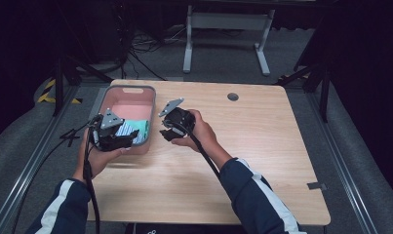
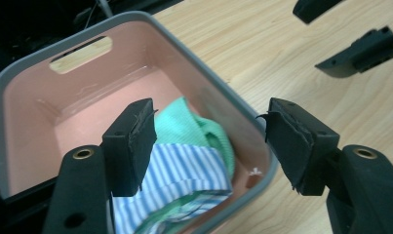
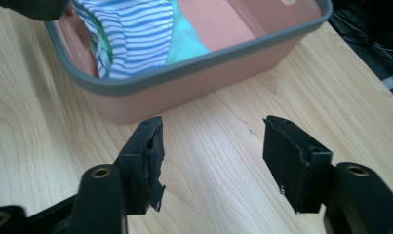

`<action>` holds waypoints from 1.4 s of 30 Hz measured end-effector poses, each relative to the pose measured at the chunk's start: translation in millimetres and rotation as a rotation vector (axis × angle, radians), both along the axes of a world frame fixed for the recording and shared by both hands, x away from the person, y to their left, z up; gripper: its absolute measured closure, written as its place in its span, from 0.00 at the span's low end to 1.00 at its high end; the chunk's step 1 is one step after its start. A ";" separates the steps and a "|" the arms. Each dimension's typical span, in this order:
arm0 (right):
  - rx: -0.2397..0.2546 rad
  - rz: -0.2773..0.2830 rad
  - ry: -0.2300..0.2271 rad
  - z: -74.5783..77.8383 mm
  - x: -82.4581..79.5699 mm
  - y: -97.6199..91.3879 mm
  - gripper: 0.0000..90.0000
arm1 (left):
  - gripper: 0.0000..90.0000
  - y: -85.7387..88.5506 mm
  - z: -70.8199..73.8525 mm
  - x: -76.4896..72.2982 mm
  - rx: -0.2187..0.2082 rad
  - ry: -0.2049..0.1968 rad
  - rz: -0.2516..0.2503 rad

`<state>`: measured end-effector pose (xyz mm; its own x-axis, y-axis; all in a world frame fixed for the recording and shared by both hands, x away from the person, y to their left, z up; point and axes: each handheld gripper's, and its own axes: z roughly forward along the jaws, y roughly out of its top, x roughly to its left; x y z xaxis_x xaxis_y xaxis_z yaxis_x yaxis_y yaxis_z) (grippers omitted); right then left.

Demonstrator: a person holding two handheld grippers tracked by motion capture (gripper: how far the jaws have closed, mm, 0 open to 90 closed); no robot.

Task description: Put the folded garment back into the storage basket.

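- I can read no words, brands or numbers anywhere here.
- The only marking I see is yellow-and-black hazard striping (image 1: 49, 91) on the floor left of my bench (image 1: 262, 146); it carries no writing.

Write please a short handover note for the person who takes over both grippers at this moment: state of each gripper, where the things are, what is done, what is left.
Left gripper: open, nothing held, above the near end of the pink bin.
Right gripper: open, nothing held, over the bare table beside the bin.
Things: the striped cloth and the green cloth lie inside the bin.
Done: both cloths are in the bin.
Left: probably only to draw both grippers away.
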<state>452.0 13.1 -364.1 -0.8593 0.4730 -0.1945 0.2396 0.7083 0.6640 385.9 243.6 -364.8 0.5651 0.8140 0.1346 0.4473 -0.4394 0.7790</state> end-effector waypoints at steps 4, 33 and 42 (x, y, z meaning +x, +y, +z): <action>-0.003 -0.016 -0.006 1.6 -4.2 -15.2 0.41 | 0.37 -8.3 0.2 -3.9 -0.001 0.004 -0.014; -0.044 -0.108 -0.037 -6.6 -26.3 -113.2 0.37 | 0.21 -75.9 -26.2 -33.6 0.090 0.015 -0.159; -0.074 -0.121 -0.021 -19.8 -33.1 -136.1 0.36 | 0.20 -86.4 -42.8 -36.0 0.130 0.046 -0.200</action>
<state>418.9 -123.1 -383.9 -0.7922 0.5566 -0.2501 0.3130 0.7225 0.6165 349.9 157.3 -407.7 0.7212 0.6628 0.2014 0.3750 -0.6180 0.6910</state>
